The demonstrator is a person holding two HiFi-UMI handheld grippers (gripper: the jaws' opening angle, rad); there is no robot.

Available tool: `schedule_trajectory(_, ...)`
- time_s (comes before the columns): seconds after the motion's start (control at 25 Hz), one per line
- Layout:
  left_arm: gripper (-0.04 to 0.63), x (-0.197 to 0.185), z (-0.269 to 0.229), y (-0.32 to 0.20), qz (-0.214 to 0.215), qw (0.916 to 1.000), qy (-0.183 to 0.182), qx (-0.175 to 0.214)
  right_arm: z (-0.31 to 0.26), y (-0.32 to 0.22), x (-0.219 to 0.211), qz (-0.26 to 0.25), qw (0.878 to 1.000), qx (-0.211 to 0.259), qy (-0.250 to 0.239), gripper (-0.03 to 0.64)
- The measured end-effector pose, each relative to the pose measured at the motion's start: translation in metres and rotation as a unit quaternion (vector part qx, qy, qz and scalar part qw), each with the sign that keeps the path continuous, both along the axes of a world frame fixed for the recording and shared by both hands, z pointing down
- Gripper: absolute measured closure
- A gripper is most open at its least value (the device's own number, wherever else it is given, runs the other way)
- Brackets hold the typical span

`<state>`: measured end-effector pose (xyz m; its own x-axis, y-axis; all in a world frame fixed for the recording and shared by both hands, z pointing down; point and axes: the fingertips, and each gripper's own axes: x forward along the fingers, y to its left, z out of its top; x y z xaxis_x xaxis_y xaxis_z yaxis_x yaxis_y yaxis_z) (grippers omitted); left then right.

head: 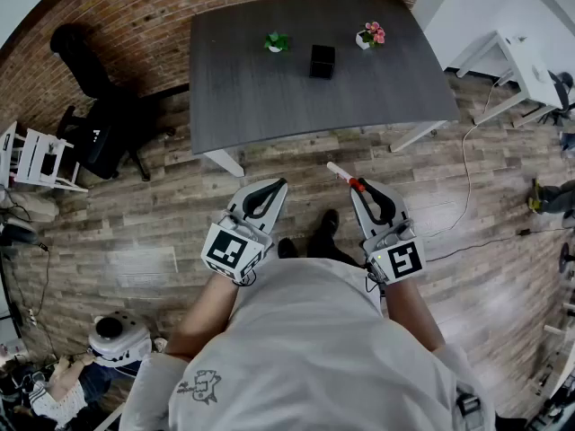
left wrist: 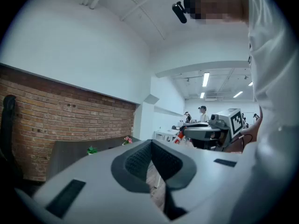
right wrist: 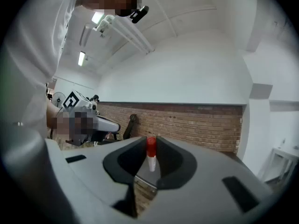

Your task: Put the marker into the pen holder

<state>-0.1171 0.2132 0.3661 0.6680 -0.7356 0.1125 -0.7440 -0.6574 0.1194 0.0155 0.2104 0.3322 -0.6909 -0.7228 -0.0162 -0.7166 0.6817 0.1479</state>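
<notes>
- The plank floor (head: 135, 232) is spreading under everything, and a brick wall (head: 162, 7) is running along its far side.
- The dark table (head: 269, 106) is standing near that wall, with its long edges lying across the head view.
- The person (head: 305, 348), in a white shirt, is standing on the floor off the table's near edge and is holding both tools out about level toward the table.
- A black chair (head: 94, 97) is sitting on the floor off the table's left edge.
- The left tool (head: 280, 184) is hanging over the floor, short of the table's near edge. Its pads (left wrist: 135, 160) are pressing together at the tips, with nothing between them.
- The right tool (head: 358, 185) is hanging beside it, also short of the near edge, and its jaws are pinching the marker.
- The black pen holder (head: 322, 61) is standing on the table toward the far edge, about midway along it.
- A pink-flowered plant (head: 370, 35) is standing near the far right corner, and a green plant (head: 276, 41) is standing by the far edge to the pen holder's left. The pen holder is sitting between the two, touching neither.
- The marker (head: 344, 176) is being held in the air over the floor, well apart from the pen holder. Its red part (right wrist: 150, 145) is sitting between the right tool's tips, and in the head view its white end is pointing toward the table's near edge.
</notes>
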Motion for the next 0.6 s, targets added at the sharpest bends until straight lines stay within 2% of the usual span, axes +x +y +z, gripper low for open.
schedule_trajectory(0.16,0.584,0.010,0.001,-0.019,-0.001,1.0000,-0.002,-0.001,0.008,-0.017,0.006,0.001,0.999,-0.038,0.008,0.551)
schedule_trajectory(0.4,0.584,0.031,0.009,-0.048,0.004,0.9999,-0.008,-0.011,0.014,-0.045,0.023,0.001,0.999,-0.048,-0.003,0.551)
schedule_trajectory(0.6,0.584,0.057,0.014,-0.081,0.002,0.9997,-0.015,-0.018,0.019,-0.078,0.054,0.001,0.999,-0.046,-0.010,0.549)
